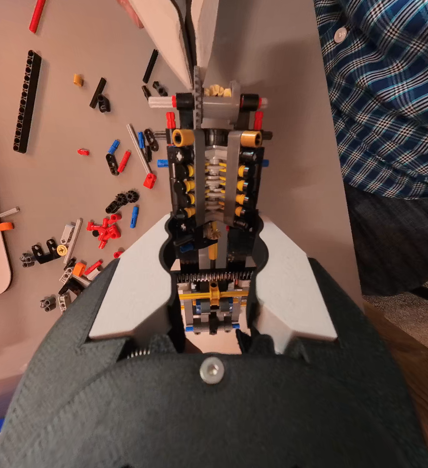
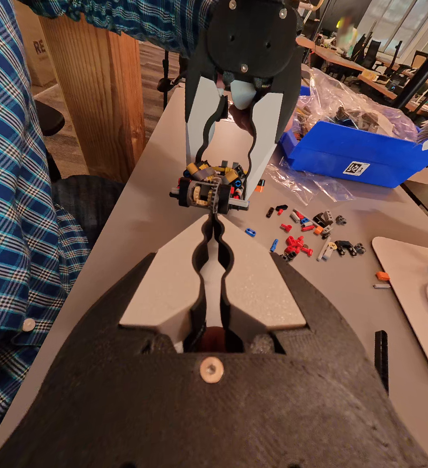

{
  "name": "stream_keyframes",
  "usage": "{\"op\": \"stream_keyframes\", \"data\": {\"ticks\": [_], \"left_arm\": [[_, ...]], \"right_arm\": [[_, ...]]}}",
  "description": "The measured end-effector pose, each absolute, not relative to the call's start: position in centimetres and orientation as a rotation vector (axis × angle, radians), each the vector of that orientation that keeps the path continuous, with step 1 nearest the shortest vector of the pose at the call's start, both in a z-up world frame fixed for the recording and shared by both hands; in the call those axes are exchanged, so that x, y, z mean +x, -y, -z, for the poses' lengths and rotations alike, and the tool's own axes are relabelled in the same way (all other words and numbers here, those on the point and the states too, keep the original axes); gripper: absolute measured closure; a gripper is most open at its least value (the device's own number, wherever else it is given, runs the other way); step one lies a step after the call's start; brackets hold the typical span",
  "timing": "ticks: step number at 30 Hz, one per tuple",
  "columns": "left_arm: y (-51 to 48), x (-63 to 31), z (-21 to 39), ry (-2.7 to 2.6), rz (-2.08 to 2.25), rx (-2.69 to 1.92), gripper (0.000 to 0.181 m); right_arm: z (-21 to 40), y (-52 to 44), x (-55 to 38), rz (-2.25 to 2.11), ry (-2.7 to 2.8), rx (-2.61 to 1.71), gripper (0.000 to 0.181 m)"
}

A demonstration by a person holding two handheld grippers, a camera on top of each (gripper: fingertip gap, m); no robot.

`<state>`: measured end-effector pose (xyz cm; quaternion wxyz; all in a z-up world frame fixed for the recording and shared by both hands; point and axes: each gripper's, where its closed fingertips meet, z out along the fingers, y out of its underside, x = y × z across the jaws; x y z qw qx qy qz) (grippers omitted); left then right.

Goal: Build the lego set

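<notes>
Grey tabletop [image 1: 309, 126] fills your left wrist view, and to the left of your grip it is littered with loose pieces: a long black holed beam [image 1: 27, 101], a red axle [image 1: 37, 15] at the far edge, a cluster of red connectors [image 1: 105, 231], blue pins and small black links. Your left gripper [image 1: 214, 243] holds the lego assembly [image 1: 215, 182] between its pale, matte fingers with wavy black pads, jaws spread to the model's width and pressed on its near end. The build reaches away from you: yellow piston heads in two rows between grey plates, a toothed black strip close to you, and a grey gear housing at the far tip. Your right gripper's [image 1: 195, 73] pale fingers meet that far tip, at its thin grey gear. A plaid shirt [image 1: 390, 101] fills the right side.

Seen from your right wrist, the right gripper [image 2: 214, 215] has its jaws nearly together, tips at the grey toothed gear of the lego assembly [image 2: 209, 188]; you cannot tell whether they pinch it. The left gripper [image 2: 223, 174] hangs beyond, clamping the model above the table. To the right lie the scattered pieces [image 2: 316, 233], a blue plastic bin [image 2: 347, 157] with crinkled clear bags [image 2: 309, 184], and a rounded pale board [image 2: 410, 291]. A wooden post [image 2: 94, 96] stands far left.
</notes>
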<state>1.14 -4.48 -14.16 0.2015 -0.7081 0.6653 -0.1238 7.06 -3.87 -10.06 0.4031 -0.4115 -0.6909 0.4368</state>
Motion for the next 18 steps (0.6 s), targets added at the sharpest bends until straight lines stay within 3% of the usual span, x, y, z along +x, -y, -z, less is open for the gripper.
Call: {"op": "stream_keyframes", "data": {"ticks": [7,13,18], "left_arm": [[4.4,1.3,14.2,-1.849,0.347,-1.967,0.123],[4.4,1.2,14.2,-1.837,0.349,-1.963,0.123],[4.7,1.4,14.1,-1.850,0.359,-1.952,0.123]], "right_arm": [[9.9,3.6,7.0,-1.109,1.712,-1.048,0.180],[9.5,2.9,6.7,-1.082,1.663,-1.062,0.150],[9.4,2.8,6.4,-1.009,1.662,-1.000,0.144]]}}
